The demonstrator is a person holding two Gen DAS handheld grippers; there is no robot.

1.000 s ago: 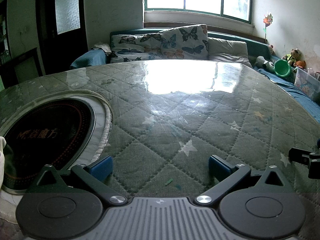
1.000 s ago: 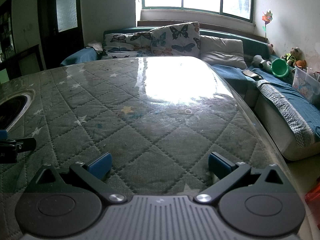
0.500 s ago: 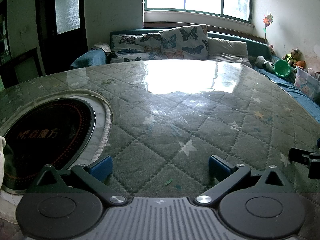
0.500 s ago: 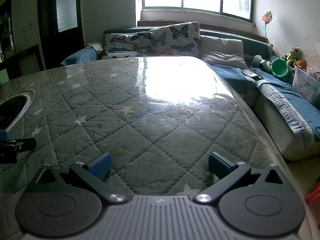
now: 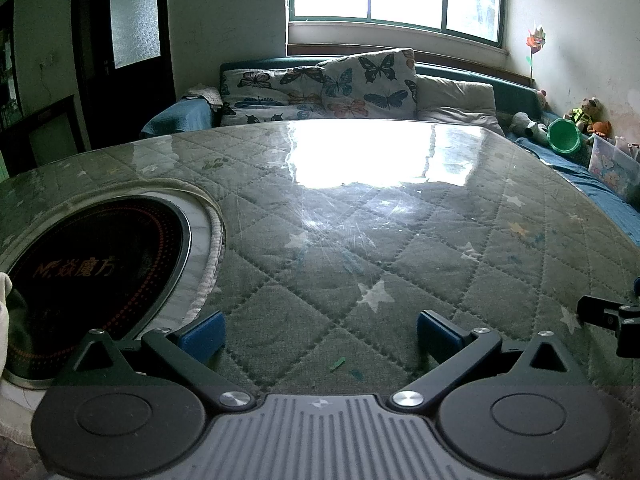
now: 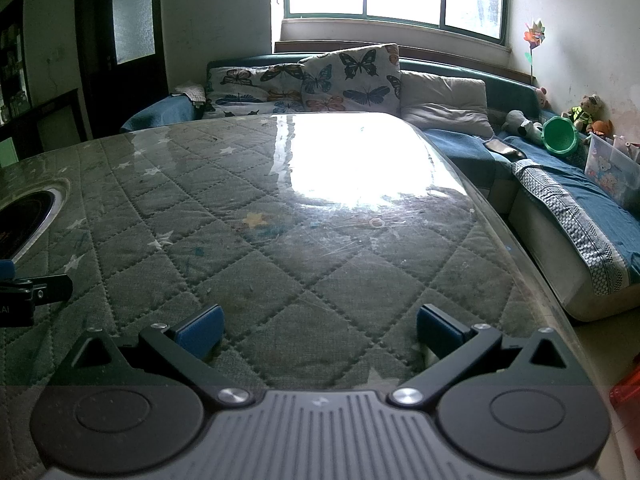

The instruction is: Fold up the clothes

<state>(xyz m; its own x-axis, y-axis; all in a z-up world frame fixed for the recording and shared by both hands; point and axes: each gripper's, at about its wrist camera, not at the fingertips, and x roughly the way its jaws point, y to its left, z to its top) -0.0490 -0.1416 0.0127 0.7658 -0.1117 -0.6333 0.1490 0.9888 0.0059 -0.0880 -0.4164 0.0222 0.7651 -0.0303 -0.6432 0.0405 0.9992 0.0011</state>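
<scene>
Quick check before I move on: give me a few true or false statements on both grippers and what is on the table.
1. The left gripper is open with nothing between its pads. True.
2. The right gripper is shut on a garment. False: it is open and empty.
3. A round black cooktop is set into the table. True.
4. A folded shirt lies mid-table. False: only the quilted cover under clear sheeting shows there.
5. A pale cloth shows at the left view's edge. True.
</scene>
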